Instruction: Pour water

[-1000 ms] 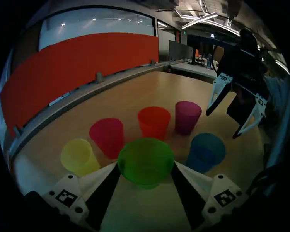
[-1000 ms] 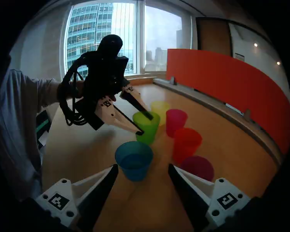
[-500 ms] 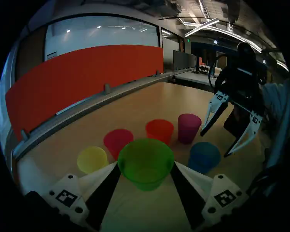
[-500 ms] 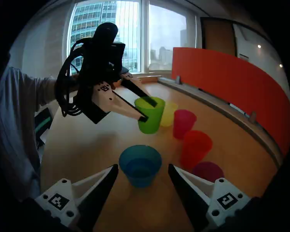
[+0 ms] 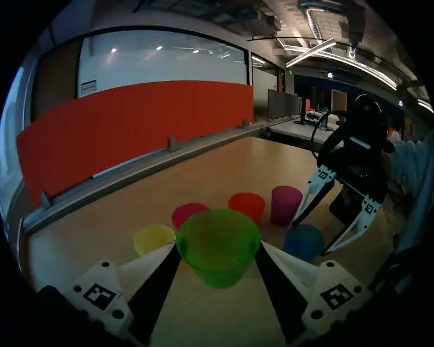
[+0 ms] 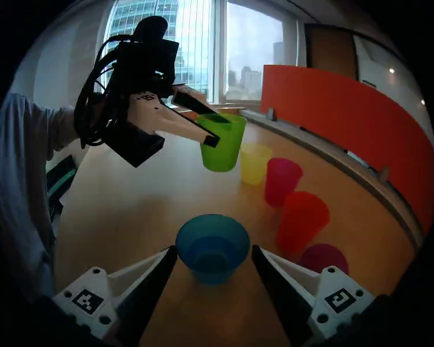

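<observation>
My left gripper [image 5: 218,250] is shut on a translucent green cup [image 5: 218,260] and holds it upright in the air above the table. In the right gripper view, the left gripper [image 6: 208,124] and green cup [image 6: 221,147] hang high at the upper left, held by a hand in a grey sleeve. A blue cup [image 6: 212,263] stands on the table between the fingers of my right gripper [image 6: 212,250], which is open around it. In the left gripper view, the right gripper [image 5: 316,231] straddles the blue cup [image 5: 302,243].
A row of cups stands on the wooden table [image 6: 130,196]: yellow [image 6: 255,163], pink [image 6: 282,180], orange [image 6: 301,220], purple [image 6: 323,257]. A red partition [image 6: 356,115] runs along the table's far edge. The person's sleeve [image 6: 20,191] is on the left.
The left gripper has raised the green cup well above the table. The right gripper has moved forward, so the blue cup now sits between its fingers.
</observation>
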